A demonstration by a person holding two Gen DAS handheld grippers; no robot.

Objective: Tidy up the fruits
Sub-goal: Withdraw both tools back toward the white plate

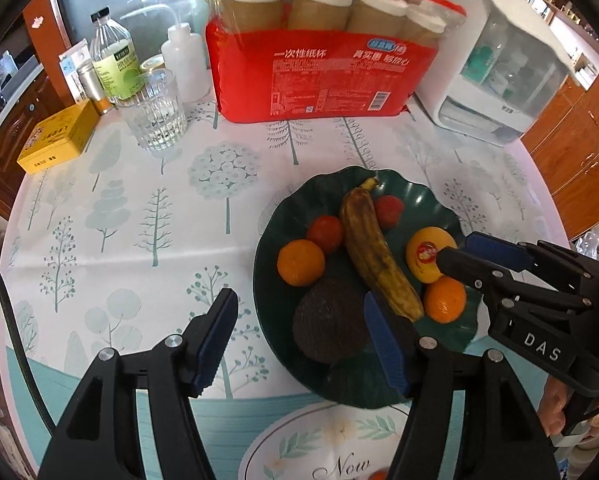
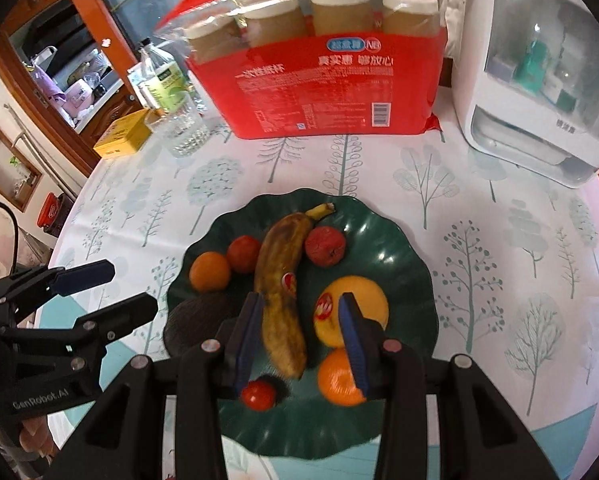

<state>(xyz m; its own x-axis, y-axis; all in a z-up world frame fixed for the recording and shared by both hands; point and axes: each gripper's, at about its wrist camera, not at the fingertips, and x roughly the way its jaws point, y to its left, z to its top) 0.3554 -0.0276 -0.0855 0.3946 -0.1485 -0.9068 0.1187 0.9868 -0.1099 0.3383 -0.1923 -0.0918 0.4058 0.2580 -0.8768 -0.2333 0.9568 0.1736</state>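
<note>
Dark avocado point(image 2: 203, 316) (half hidden) behind right tongs point(image 2: 299, 340).

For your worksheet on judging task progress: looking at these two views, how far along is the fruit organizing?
Nearly finished, it seems. Done: the banana, both oranges, the yellow fruit, the avocado and the small red fruits all lie on the green plate. In hand: nothing; the right gripper hangs open over the plate, the left gripper open beside it. Left: no loose fruit shows on the tablecloth.
</note>
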